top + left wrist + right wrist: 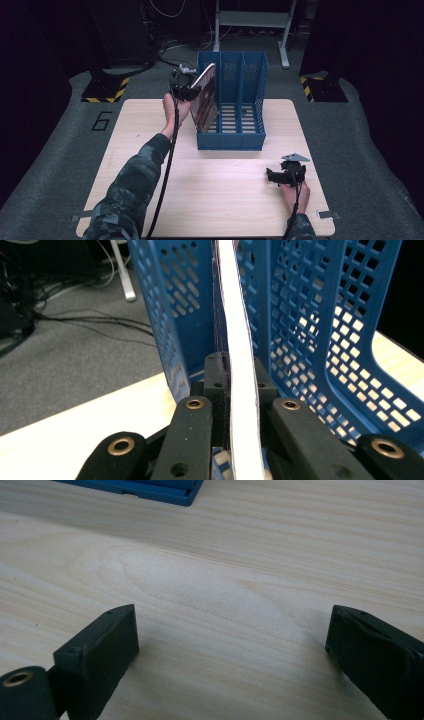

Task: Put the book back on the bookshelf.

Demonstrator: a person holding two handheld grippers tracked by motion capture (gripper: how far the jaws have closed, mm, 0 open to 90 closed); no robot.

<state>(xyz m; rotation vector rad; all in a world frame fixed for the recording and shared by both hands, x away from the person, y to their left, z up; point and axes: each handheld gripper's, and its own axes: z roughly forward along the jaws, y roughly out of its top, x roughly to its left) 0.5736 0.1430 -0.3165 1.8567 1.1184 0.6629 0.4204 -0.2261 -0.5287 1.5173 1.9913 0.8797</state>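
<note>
Left hand-held gripper point(192, 85) clamps a magazine point(205, 97) (cover text unreadable); right hand-held gripper point(274, 176) gapes empty.

Left claw point(192, 86) raised and clamped shut; right claw point(276, 176) low, jaws wide apart.

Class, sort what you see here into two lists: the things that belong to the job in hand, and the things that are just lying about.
In the job:
- magazine, tilted, its lower edge in the rack's left slot
- blue rack
- left gripper, shut on the magazine

Lying about:
- right gripper, open and idle over the table
- floor cables
- yellow-black stand bases
</note>
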